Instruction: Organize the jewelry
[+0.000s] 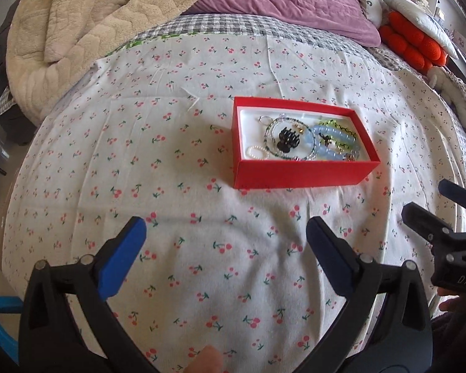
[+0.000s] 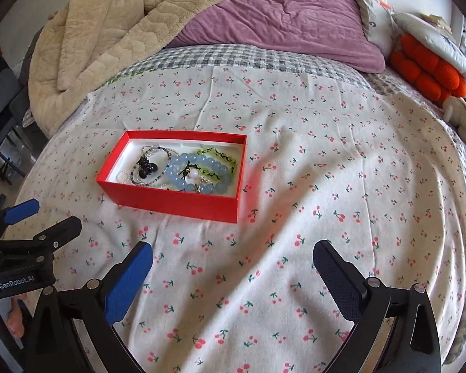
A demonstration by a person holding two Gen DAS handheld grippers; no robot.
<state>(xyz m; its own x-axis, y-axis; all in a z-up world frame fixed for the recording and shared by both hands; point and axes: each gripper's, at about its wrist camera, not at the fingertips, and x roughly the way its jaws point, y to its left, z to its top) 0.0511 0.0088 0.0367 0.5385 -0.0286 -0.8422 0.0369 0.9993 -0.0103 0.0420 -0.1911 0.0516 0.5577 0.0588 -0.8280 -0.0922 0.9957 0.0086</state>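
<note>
The open red cardboard box (image 1: 301, 171) sits on the soft cherry-print bed sheet (image 1: 202, 273), with the bead bracelets (image 1: 332, 143) and black hair claw (image 1: 287, 139) piled inside; the left gripper (image 1: 226, 242) and right gripper (image 2: 233, 267) are both wide open, hold nothing, and hover near the box. The strings look tangled, so pulling one could drag others out; a push could tip the light box on the squashy bed.

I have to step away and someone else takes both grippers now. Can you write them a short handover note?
Left gripper: open, empty, above the sheet.
Right gripper: open, empty, beside the left one.
Red box: lidless on the sheet, ahead of both grippers.
Done: blue bead bracelet, green bracelet, black clip and thin bead strands are all in the box, heaped together.
Left: no jewelry visible on the sheet; possibly untangle the heap. No lid in view.
</note>
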